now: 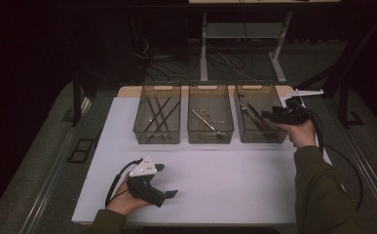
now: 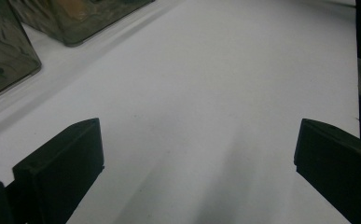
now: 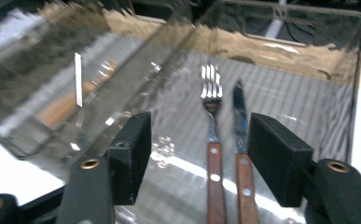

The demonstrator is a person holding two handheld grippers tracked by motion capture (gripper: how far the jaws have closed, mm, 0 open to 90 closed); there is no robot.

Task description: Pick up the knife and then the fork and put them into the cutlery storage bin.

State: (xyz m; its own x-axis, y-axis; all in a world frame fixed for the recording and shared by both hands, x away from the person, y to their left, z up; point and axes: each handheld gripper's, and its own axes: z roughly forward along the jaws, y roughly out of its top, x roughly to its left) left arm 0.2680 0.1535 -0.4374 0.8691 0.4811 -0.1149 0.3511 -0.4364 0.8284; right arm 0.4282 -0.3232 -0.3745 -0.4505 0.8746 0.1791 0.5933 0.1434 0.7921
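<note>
Open right tongs [image 3: 199,156] over fork [image 3: 212,121], knife [image 3: 239,126]

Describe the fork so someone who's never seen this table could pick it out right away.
Three clear bins stand in a row at the table's far edge; take the right bin, under the right gripper. Two wooden-handled pieces lie side by side in it: the fork is the left one in the right gripper view, with tines, while the knife has a blade.
</note>
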